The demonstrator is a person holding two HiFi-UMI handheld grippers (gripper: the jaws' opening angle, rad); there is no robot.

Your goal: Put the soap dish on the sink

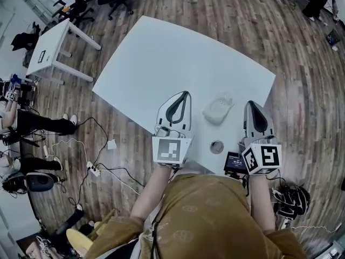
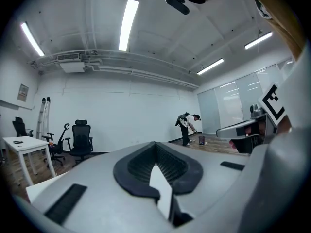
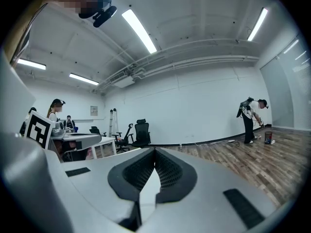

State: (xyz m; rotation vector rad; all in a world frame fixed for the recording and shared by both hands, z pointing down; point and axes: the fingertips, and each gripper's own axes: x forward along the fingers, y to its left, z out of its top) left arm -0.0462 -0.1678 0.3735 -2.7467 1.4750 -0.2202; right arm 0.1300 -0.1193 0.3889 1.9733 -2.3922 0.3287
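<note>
A white soap dish (image 1: 218, 109) lies on the white table (image 1: 161, 53), near its front edge. It sits between my two grippers in the head view. My left gripper (image 1: 182, 97) hovers just left of the dish, raised and pointing nearly level. Its jaws are shut with nothing between them (image 2: 155, 152). My right gripper (image 1: 251, 106) hovers just right of the dish, likewise shut and empty (image 3: 155, 154). Both gripper views look out across the room, and the dish does not show in them.
A small round metal piece (image 1: 216, 147) and a black device with a screen (image 1: 235, 162) lie at the table's front edge. A second white table (image 1: 51, 45), office chairs (image 1: 81, 4) and floor cables (image 1: 91, 161) are to the left. A person (image 3: 250, 119) bends over by the far wall.
</note>
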